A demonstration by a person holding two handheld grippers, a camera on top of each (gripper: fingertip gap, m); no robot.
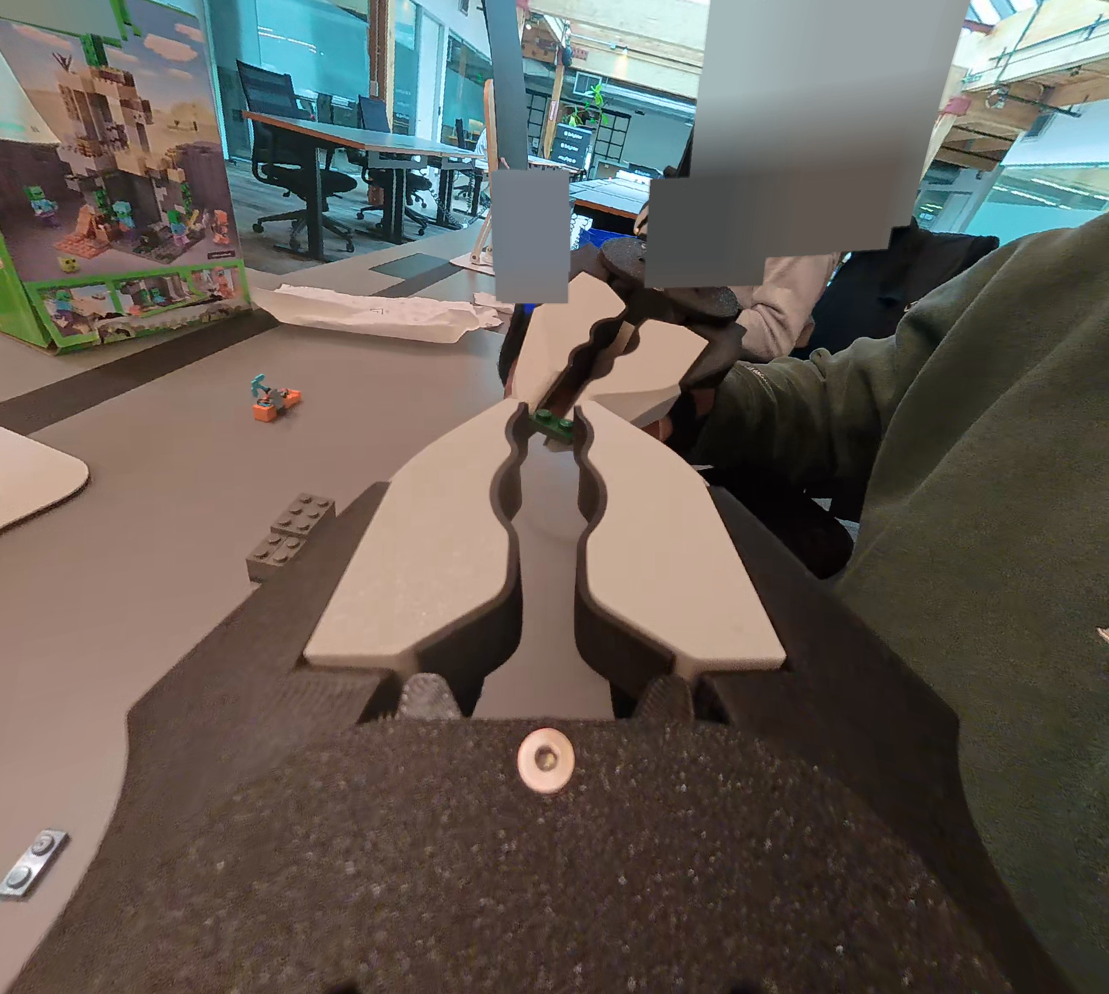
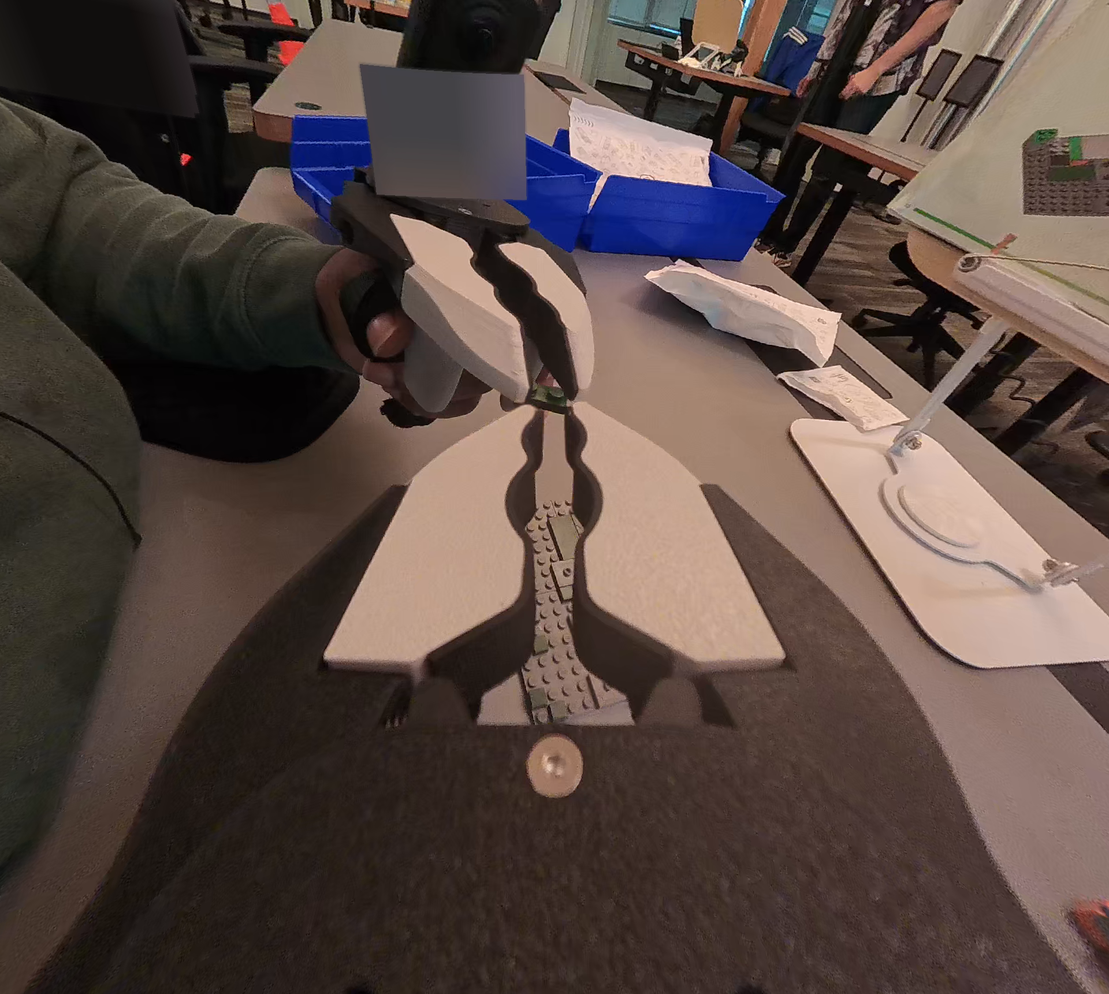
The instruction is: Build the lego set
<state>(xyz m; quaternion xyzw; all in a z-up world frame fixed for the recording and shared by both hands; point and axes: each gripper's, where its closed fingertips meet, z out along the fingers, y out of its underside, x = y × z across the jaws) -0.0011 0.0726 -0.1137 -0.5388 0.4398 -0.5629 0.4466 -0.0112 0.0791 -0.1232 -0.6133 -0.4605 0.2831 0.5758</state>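
A small green lego plate (image 1: 551,421) is held in the air between both grippers, tip to tip above the grey table. My left gripper (image 1: 549,416) is shut on it across its length. My right gripper (image 2: 552,413) is shut on the same plate (image 2: 549,399) with a narrow gap, and reaches in from the upper right in the left wrist view. A grey studded baseplate (image 2: 549,605) with dark green tiles lies on the table under my right gripper, seen only through the gap between its fingers.
Two dark grey bricks (image 1: 294,530) and a small orange and teal piece (image 1: 275,402) lie at the left, with the set's box (image 1: 120,155) behind. Blue bins (image 2: 672,212), paper bags (image 2: 750,311) and a white stand (image 2: 936,533) holding the instruction booklet (image 2: 1032,167) are at the right. Less than 4 cm separates the two grippers' tips.
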